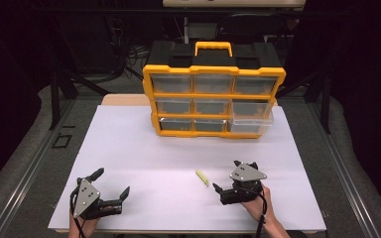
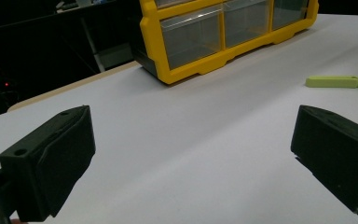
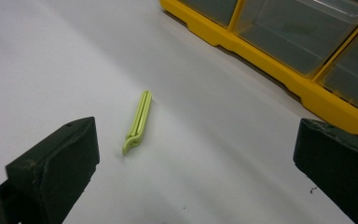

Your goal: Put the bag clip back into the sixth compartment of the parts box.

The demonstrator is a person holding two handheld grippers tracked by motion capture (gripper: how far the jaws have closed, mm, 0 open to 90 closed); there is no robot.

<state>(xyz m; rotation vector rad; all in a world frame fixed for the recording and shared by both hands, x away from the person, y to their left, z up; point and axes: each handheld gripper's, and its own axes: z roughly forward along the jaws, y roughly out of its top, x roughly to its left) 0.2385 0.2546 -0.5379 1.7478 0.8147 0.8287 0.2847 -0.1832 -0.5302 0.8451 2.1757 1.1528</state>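
Your right gripper [image 1: 229, 174] sits jaws apart just beside the green clip [image 1: 202, 177], which lies flat and untouched on the white table [image 1: 144, 163]. Your left gripper [image 1: 111, 183] rests open, well apart. Nothing is grasped; pickup and placement at the yellow organizer [image 1: 213, 99] remain

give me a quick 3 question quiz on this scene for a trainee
1. True or false: the right gripper is shut on the green clip.
2. Which gripper is nearer the green clip? A) left gripper B) right gripper
3. Fill in: one clear drawer of the yellow organizer stands pulled out, on the organizer's ____ side in the high view.

Key
1. False: its jaws stand wide apart and the clip lies loose on the white tabletop.
2. B
3. right
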